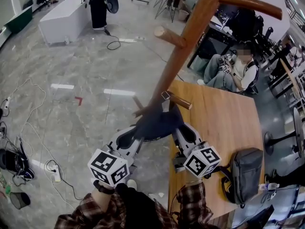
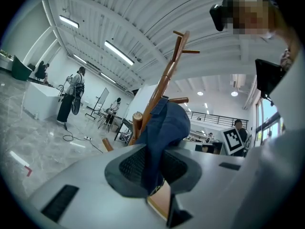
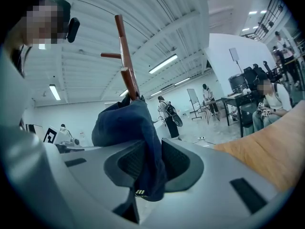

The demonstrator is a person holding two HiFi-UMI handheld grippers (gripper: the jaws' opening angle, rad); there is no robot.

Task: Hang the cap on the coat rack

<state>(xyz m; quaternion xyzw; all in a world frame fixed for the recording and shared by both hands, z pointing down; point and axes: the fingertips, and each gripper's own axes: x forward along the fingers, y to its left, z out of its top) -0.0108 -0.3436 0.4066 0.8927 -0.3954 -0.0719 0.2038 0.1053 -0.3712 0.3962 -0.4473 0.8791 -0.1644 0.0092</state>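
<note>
cap (image 1: 157, 123): dark blue, stretched between both grippers, against the coat rack (image 1: 190, 37) pole just under a low peg (image 1: 181, 101); can't tell if it's hooked
risk: letting go before the fabric is over the peg, so it falls past the table (image 1: 228, 123) edge; uneven pull could slide it off
left gripper (image 2: 151, 168): jaws nearly together, pinching cap fabric
right gripper (image 3: 150, 163): same, clamped on the cap's other side

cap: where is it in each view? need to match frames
Head view: cap at centre, dark blue, by the coat rack's low pegs.
Left gripper view: cap at centre, pinched in the left gripper.
Right gripper view: cap centre-left, pinched in the right gripper.
Shared landmark: the coat rack pole, rising behind the cap in all three.
</note>
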